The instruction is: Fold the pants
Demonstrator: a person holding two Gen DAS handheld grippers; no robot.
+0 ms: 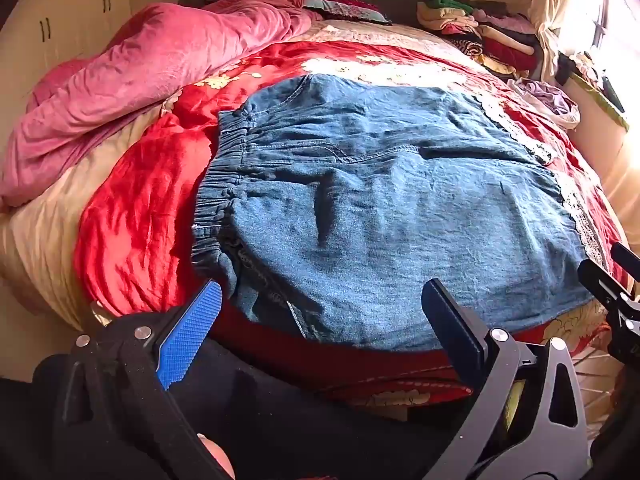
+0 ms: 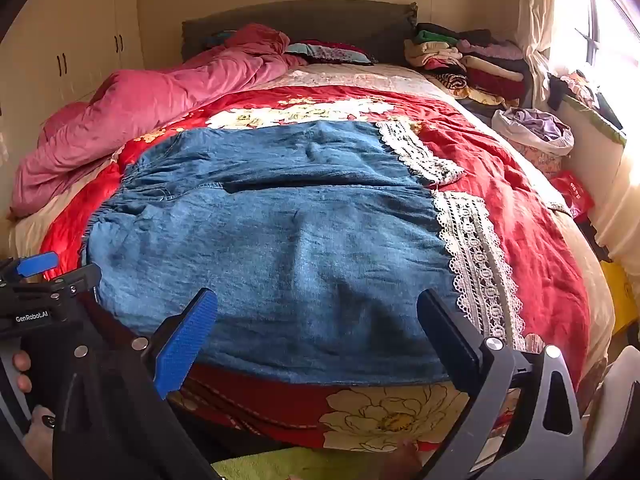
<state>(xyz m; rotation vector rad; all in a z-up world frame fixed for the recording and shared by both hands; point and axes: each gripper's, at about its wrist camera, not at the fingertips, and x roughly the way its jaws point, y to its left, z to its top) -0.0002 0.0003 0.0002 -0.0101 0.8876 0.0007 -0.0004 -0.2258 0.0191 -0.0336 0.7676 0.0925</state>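
Blue denim lace-hemmed pants (image 2: 272, 240) lay flat on the bed; both jaws stood wide, empty; a shallow pinch could drop layers.

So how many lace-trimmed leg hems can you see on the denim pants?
2. The near lace hem lies at the pants' right edge by the right gripper; the far lace hem lies just beyond it.

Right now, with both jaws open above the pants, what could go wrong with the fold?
1. The blue denim pants lie on a rumpled red floral quilt; a pinch may grab the quilt too.
2. The white lace cuffs could snag on a pad.
3. The gathered elastic waistband is bunched, so the fold may come out uneven.
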